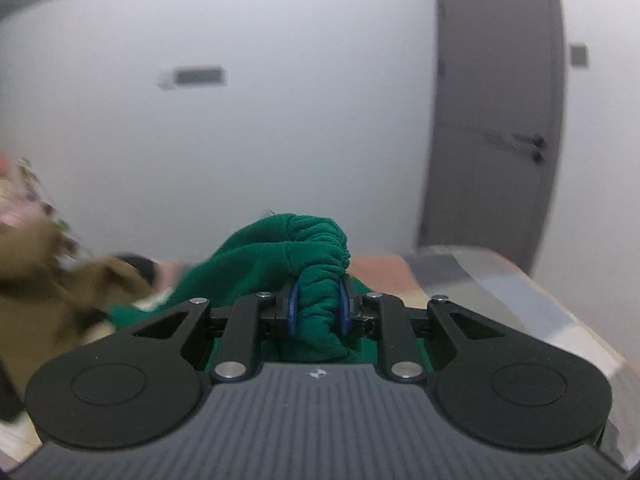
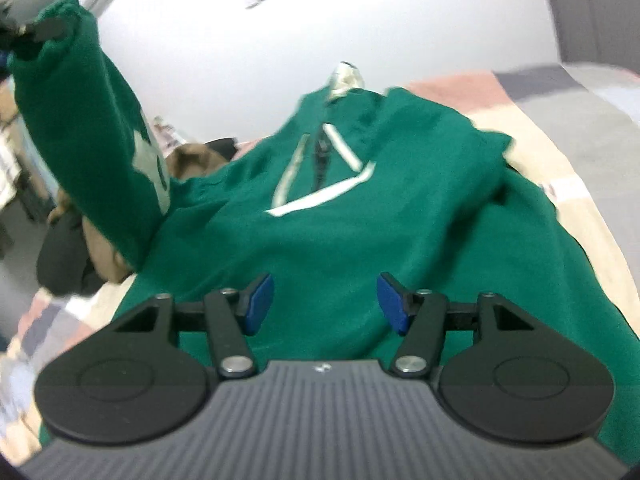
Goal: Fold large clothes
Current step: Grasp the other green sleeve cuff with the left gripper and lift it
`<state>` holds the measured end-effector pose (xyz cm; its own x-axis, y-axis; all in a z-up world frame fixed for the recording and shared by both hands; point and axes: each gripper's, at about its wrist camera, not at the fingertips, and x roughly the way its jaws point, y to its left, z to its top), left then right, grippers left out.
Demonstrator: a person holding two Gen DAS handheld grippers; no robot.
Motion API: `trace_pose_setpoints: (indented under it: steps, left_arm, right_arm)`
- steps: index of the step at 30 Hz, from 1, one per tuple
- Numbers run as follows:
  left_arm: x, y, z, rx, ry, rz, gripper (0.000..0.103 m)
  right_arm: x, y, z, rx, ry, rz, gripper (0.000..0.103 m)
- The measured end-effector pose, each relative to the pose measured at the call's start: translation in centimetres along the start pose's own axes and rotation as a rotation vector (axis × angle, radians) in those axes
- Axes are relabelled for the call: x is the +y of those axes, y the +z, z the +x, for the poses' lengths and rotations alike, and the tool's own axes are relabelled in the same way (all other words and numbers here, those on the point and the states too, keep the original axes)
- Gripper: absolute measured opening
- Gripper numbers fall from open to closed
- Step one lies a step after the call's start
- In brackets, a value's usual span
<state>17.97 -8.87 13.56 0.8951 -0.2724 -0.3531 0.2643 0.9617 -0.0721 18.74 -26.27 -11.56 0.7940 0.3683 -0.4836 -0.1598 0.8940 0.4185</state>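
Note:
A large green sweatshirt (image 2: pixel 360 216) with white stripes and a dark zip at the neck lies spread on the bed. Its left sleeve (image 2: pixel 100 140) is lifted high to the upper left. My left gripper (image 1: pixel 319 308) is shut on the bunched ribbed cuff (image 1: pixel 320 256) of that sleeve, which fills the gap between the blue pads. In the right wrist view the left gripper (image 2: pixel 36 32) shows at the top left, pinching the cuff. My right gripper (image 2: pixel 325 302) hovers open over the sweatshirt's lower body, nothing between its blue pads.
A patchwork bedcover (image 2: pixel 560 128) in pink, cream and grey lies under the sweatshirt. A heap of tan and dark clothes (image 2: pixel 80 240) sits at the bed's left side. A white wall and a grey door (image 1: pixel 496 120) stand behind.

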Motion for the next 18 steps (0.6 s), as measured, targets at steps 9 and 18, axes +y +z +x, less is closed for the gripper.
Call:
trace_pose_setpoints:
  steps: [9, 18]
  left_arm:
    - [-3.7, -5.6, 6.8, 0.156, -0.081, -0.056, 0.026]
    - [0.7, -10.2, 6.1, 0.234, -0.168, -0.212, 0.079]
  right_arm:
    - [-3.7, -0.2, -0.5, -0.017, -0.014, 0.157, 0.062]
    - [-5.4, 0.4, -0.8, -0.061, -0.095, 0.160, 0.062]
